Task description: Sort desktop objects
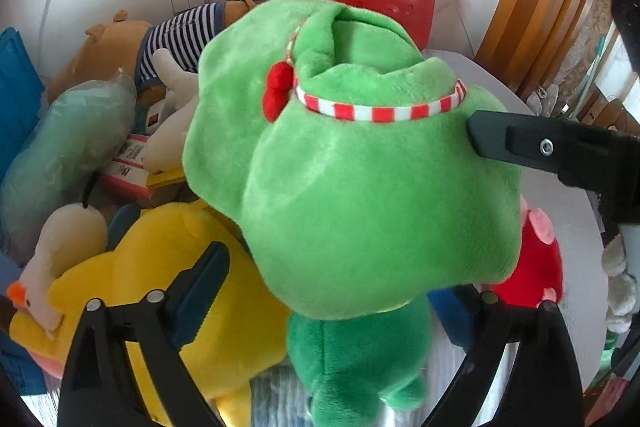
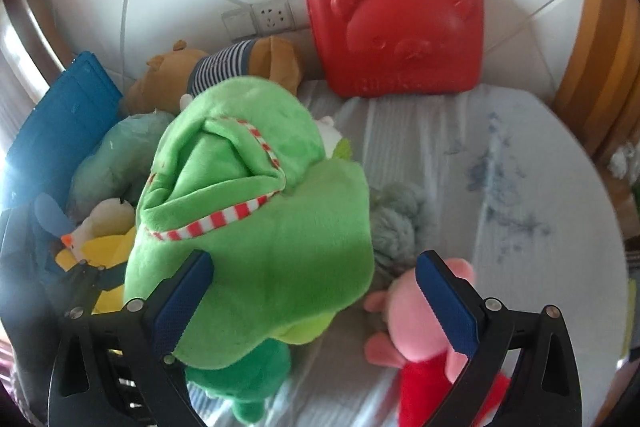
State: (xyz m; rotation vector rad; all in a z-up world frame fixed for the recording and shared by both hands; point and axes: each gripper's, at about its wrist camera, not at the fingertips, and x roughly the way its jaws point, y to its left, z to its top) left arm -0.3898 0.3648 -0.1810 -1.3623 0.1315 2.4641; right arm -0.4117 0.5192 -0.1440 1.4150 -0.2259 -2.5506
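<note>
Green plush toys: one soft green frog-like doll with a red-and-white striped collar (image 1: 360, 187) is counted, filling the space between the left gripper (image 1: 344, 287)'s fingers.
Left claw: spread wide around the doll; contact is hidden.
Right gripper (image 2: 320, 291): spread wide, one blue pad at the doll's side.
Red hard bear-faced cases: one (image 2: 400, 31), at the wall.
Right view only: one pink pig plush in red (image 2: 420, 339).
Yellow plush (image 1: 160, 287): one, partly covered.

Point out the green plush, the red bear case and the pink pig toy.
green plush (image 1: 372, 195), left wrist view, on its big head.
red bear case (image 2: 400, 39), right wrist view, on the embossed bear face.
pink pig toy (image 2: 412, 319), right wrist view, on its head.
</note>
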